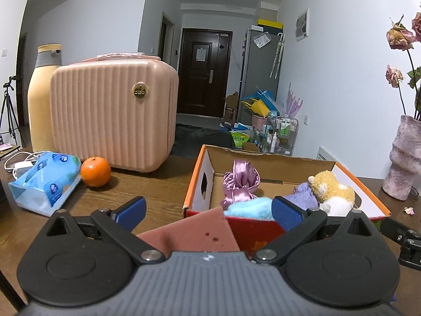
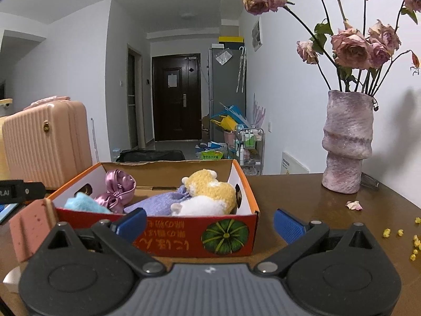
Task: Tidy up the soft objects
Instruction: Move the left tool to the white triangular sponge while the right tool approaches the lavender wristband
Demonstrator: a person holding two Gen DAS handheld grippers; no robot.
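Observation:
A cardboard box (image 1: 196,184) (image 2: 229,237) with an orange rim and red front stands on the brown table. Inside lie a pink satin pouch (image 1: 240,181) (image 2: 118,189), a light blue fluffy cloth (image 1: 250,208) (image 2: 84,202), a purple towel (image 1: 302,192) (image 2: 160,200) and a yellow-and-white plush toy (image 1: 331,192) (image 2: 210,194). A pink sponge-like block (image 1: 194,231) (image 2: 31,226) sits just outside the box's near left corner. My left gripper (image 1: 209,212) is open, with the block low between its fingers, untouched. My right gripper (image 2: 209,223) is open and empty before the box's front.
A pink ribbed case (image 1: 113,113), a yellow bottle (image 1: 42,100), a blue tissue pack (image 1: 44,181), an orange (image 1: 95,171) and a white charger (image 1: 22,166) stand left of the box. A vase of dried roses (image 2: 347,144), a petal (image 2: 354,205) and yellow crumbs (image 2: 394,233) lie right.

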